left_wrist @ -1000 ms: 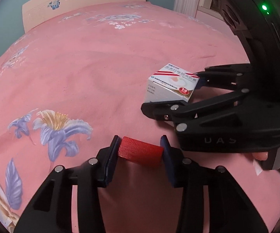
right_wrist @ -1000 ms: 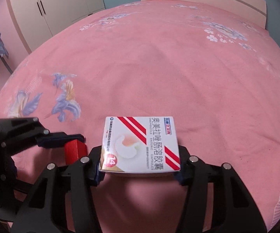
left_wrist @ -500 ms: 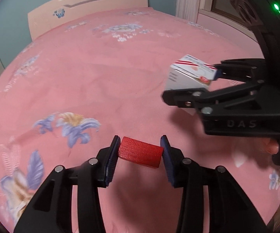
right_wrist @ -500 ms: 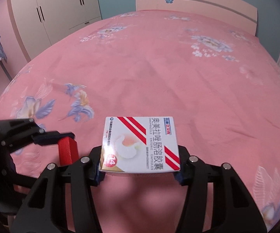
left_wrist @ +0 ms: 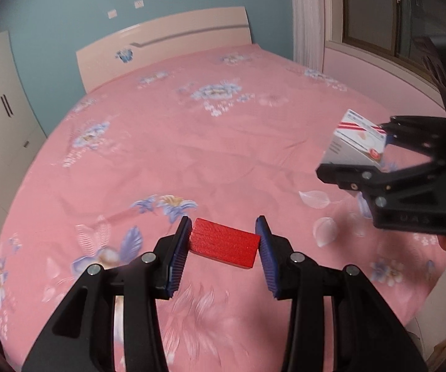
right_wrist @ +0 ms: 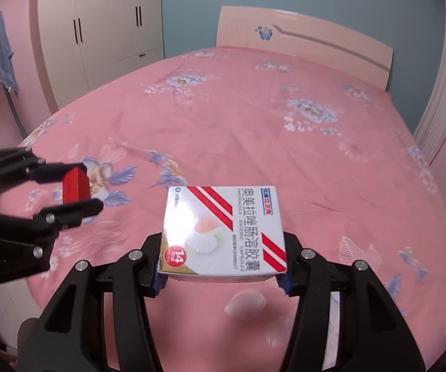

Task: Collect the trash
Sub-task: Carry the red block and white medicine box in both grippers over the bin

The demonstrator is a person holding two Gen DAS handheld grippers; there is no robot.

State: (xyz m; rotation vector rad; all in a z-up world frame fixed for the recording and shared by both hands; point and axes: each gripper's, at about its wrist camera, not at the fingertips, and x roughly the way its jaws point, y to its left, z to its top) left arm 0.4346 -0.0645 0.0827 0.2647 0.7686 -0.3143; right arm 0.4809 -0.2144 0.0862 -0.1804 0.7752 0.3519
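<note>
**Both grippers loaded and lifted clear of the bed**

Left gripper clamped on the red block, blue pads pressing both ends. Right gripper clamped on the white medicine box, red stripes and "14" badge facing up. Neither item touches the bed.

Versus a second ago: both grippers are higher and pulled back. The pink floral bedspread sat right under the items then; now much more of the bed is in frame, with the headboard, blue wall and window fully visible. Grips unchanged, block and box sit the same way between the pads. In the left view the right gripper has shifted further right and far; its box looks smaller.

View differences:
- Left view only: window and curtain at far right, a fingertip behind the right gripper body at the right edge.
- Right view only: wardrobe at far left, blue cloth hanging at the left edge, box print readable, left gripper seen side-on with the block standing on end between its jaws.
</note>
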